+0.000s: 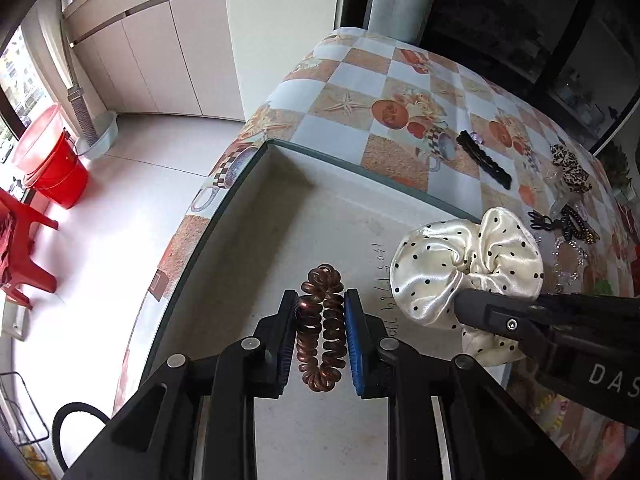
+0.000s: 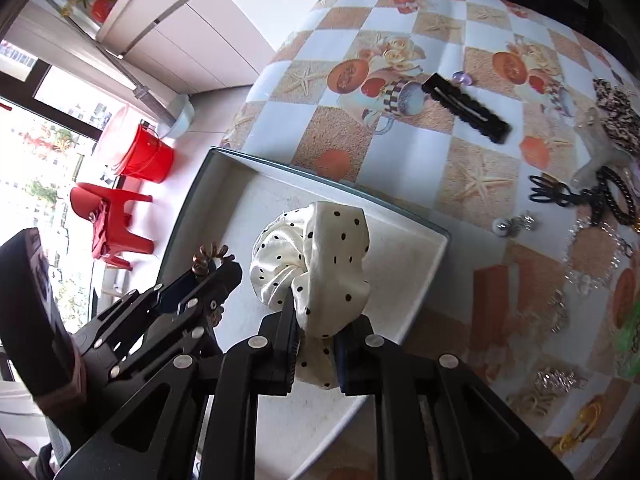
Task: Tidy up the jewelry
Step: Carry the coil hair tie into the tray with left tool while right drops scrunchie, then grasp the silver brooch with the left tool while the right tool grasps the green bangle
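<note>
- left gripper (image 1: 321, 340): pitched steeply downward over the tray, jaws drawn in and pinching a brown spiral hair tie (image 1: 321, 328) between the blue-faced pads; the coil stands lengthwise in the gap, both ends protruding beyond the fingers.
- right gripper (image 2: 316, 344): likewise pitched steeply downward, jaws nearly together and clamped on a cream polka-dot scrunchie (image 2: 320, 264); the fabric bunches up above the fingertips and a fold hangs below them.
- the two tools sit just beside each other, left tool to the left of the right one in the right wrist view; a hand (image 2: 60, 392) shows at the rear of the left tool.
- both held items are above the grey tray (image 1: 256, 240), whose floor under them is bare; whether either item touches the floor cannot be told.
- the tray rests at the table corner on a checked tablecloth (image 2: 400, 20) printed with starfish and cups.
- beyond the tray, on the cloth: a long black hair clip (image 2: 466, 108) with a small lilac piece just beside it.
- farther right: a leopard-print scrunchie (image 2: 618, 116), black hair ties (image 2: 548, 192), a black chain-style piece (image 2: 616, 200), and several small sparkling pieces too small to identify.
- farthest, on the floor past the table edge: a red bucket (image 2: 148, 156) and a red stool (image 2: 112, 224).
</note>
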`<act>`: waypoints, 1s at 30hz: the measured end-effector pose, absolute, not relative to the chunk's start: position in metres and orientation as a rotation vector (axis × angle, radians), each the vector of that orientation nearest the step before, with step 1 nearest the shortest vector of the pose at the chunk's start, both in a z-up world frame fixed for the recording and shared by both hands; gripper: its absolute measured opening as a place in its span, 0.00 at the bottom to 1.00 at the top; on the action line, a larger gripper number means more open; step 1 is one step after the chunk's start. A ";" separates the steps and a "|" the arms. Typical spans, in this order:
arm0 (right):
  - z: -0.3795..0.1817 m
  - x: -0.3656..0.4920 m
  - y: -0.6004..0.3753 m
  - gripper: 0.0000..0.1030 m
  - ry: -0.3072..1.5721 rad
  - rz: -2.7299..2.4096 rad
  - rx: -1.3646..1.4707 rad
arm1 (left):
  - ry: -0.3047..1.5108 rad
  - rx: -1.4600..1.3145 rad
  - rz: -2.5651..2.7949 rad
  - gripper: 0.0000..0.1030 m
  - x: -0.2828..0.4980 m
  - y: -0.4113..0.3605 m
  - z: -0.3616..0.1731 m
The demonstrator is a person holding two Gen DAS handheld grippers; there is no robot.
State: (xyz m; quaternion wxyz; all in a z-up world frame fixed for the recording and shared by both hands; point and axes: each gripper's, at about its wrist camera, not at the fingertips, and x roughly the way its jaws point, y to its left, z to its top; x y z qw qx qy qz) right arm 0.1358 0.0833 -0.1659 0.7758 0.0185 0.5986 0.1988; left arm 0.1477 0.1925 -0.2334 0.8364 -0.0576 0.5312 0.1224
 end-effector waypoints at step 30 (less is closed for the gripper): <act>-0.138 0.126 0.039 0.68 1.258 0.387 0.154 | 1.114 -0.076 0.285 1.00 0.120 0.185 -0.199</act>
